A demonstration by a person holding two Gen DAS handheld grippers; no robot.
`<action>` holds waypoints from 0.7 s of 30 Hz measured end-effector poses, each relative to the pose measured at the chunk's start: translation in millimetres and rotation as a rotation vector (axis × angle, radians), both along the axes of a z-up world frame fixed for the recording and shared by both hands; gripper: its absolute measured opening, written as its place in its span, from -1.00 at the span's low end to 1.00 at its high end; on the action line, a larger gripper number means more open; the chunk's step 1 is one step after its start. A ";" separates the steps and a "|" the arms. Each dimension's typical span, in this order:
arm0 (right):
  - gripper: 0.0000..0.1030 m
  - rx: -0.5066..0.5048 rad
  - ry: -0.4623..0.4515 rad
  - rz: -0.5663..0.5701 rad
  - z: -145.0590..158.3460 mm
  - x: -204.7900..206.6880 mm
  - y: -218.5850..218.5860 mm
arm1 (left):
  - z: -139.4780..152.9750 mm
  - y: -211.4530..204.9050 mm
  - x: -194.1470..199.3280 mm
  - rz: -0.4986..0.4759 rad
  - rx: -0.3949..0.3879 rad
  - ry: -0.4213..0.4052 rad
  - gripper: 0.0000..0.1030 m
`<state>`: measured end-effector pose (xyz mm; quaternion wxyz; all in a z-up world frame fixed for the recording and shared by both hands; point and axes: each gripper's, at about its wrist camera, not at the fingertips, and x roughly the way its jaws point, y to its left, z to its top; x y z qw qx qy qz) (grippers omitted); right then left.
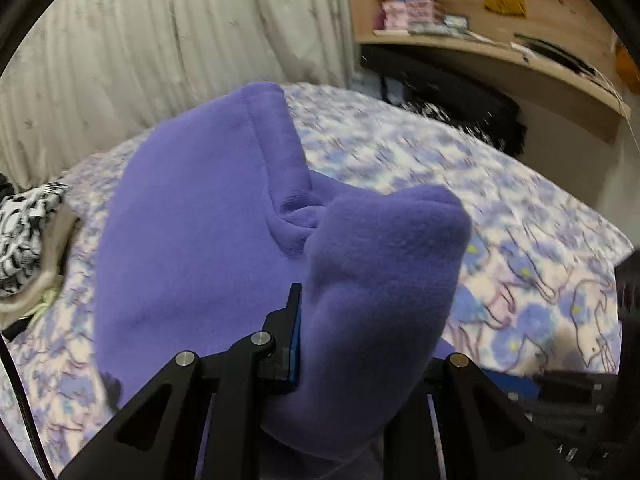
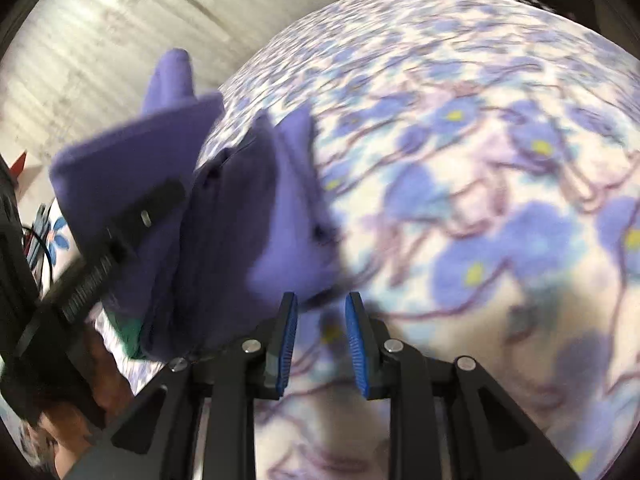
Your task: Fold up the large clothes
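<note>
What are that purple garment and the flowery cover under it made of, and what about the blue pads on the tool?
The purple garment looks like thick fleece or sweatshirt knit: matte, fuzzy nap, soft rounded folds. The flowered bed cover seems a printed woven cloth, likely cotton, flat and dull, though blur leaves it open. The blue pads on the right tool look like ribbed rubber or soft plastic.

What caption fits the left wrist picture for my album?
Left gripper lifts a bunched purple garment over the flowery bed.

Plain purple garment [image 1: 192,208], bedspread [image 1: 520,264] white with blue yellow-centred flowers, grey-white curtain [image 1: 160,40]
</note>
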<state>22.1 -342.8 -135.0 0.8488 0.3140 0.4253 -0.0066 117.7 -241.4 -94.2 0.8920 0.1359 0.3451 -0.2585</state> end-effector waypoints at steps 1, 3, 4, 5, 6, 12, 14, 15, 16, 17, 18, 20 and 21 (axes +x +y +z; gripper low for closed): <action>-0.52 0.007 -0.001 -0.011 -1.4 0.0 -4.0 | -5.6 -4.5 -1.0 -0.011 0.015 0.002 -0.71; -0.52 0.021 0.001 -0.018 -4.3 0.0 -9.0 | -27.3 -20.0 -0.4 -0.038 0.076 0.012 -0.70; -0.52 0.023 0.005 -0.019 -6.0 -0.2 -11.4 | -38.8 -23.9 2.4 -0.042 0.103 0.023 -0.70; -0.52 0.023 0.010 -0.018 -7.3 -0.1 -12.0 | -47.6 -27.2 4.7 -0.045 0.128 0.027 -0.70; -0.52 0.024 0.013 -0.018 -7.7 -0.6 -12.3 | -51.9 -28.3 3.4 -0.051 0.143 0.012 -0.70; -0.52 0.009 0.005 -0.020 1.0 -4.0 -18.0 | -33.2 -14.9 8.6 -0.031 0.066 0.050 -0.54; -0.52 0.002 -0.003 -0.018 3.7 -4.4 -22.1 | -22.2 -6.7 10.5 -0.038 0.023 0.067 -0.28; -0.52 -0.001 -0.008 -0.015 7.0 -6.7 -22.4 | -16.8 -3.3 11.3 -0.052 -0.004 0.081 0.09; -0.52 -0.005 -0.012 -0.011 10.3 -6.3 -22.0 | -10.8 -1.4 11.7 -0.074 -0.034 0.095 0.28; -0.52 -0.011 -0.015 -0.006 14.1 -2.9 -20.4 | -6.2 1.2 10.6 -0.088 -0.053 0.098 0.58; -0.52 -0.016 -0.019 -0.002 16.9 -3.1 -20.0 | -2.5 3.2 7.7 -0.105 -0.070 0.094 0.71; -0.52 -0.029 -0.029 0.001 23.4 -3.6 -18.6 | 2.2 4.5 3.3 -0.138 -0.083 0.089 0.72; -0.47 -0.034 -0.035 0.004 26.1 -4.2 -18.4 | 4.2 5.0 1.4 -0.148 -0.086 0.089 0.72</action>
